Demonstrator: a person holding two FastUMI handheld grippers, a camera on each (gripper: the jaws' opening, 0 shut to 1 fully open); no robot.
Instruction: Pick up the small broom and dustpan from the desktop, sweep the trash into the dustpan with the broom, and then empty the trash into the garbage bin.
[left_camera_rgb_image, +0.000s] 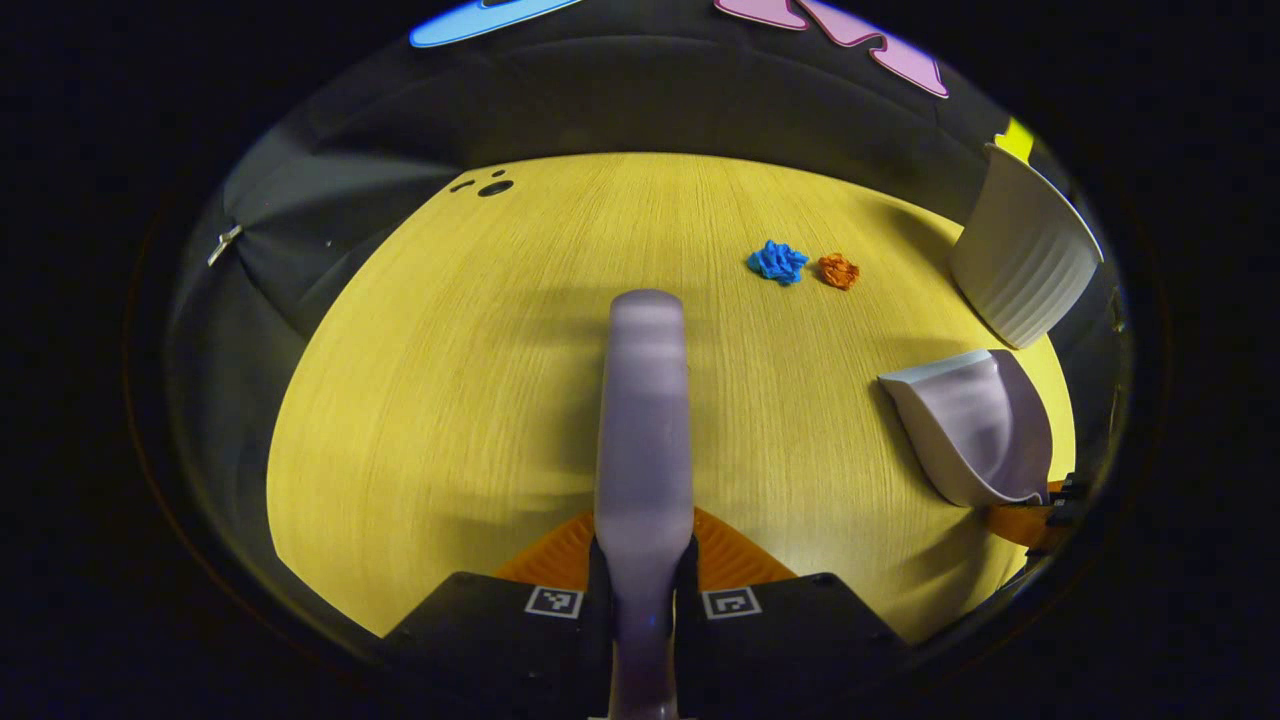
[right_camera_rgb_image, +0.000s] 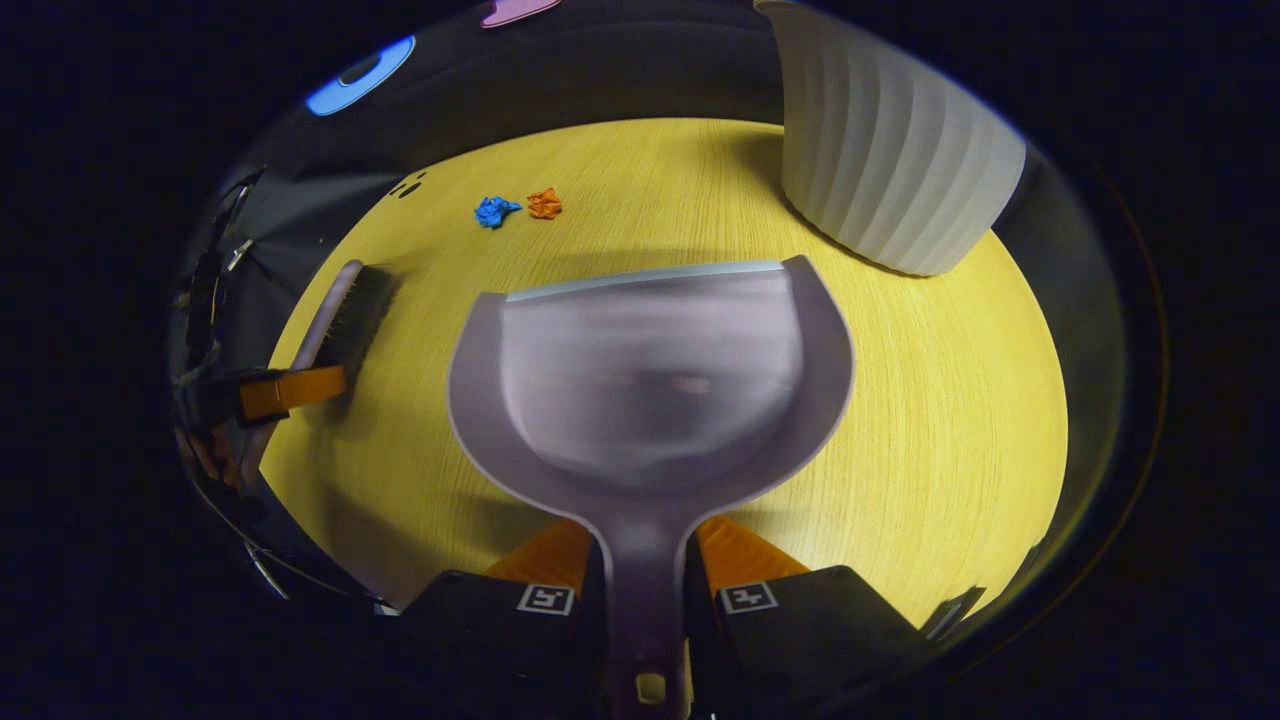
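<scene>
Your left gripper (left_camera_rgb_image: 643, 560) is clamped on the handle of the small pale-lilac plastic broom (left_camera_rgb_image: 645, 420), both fingers pressing its sides; the broom juts forward over the yellow wood-grain desktop (left_camera_rgb_image: 450, 400). In the right gripper view its dark bristles face down, close to the desktop. Your right gripper (right_camera_rgb_image: 645, 560) is clamped on the stem of the pale-lilac plastic dustpan (right_camera_rgb_image: 650, 380), pan mouth facing away from you. Crumpled blue paper scrap (left_camera_rgb_image: 777, 262) and crumpled orange paper scrap (left_camera_rgb_image: 838, 270) lie just beside each other, well ahead. White ribbed garbage bin (right_camera_rgb_image: 890, 150) stands just beyond the dustpan's right corner.
</scene>
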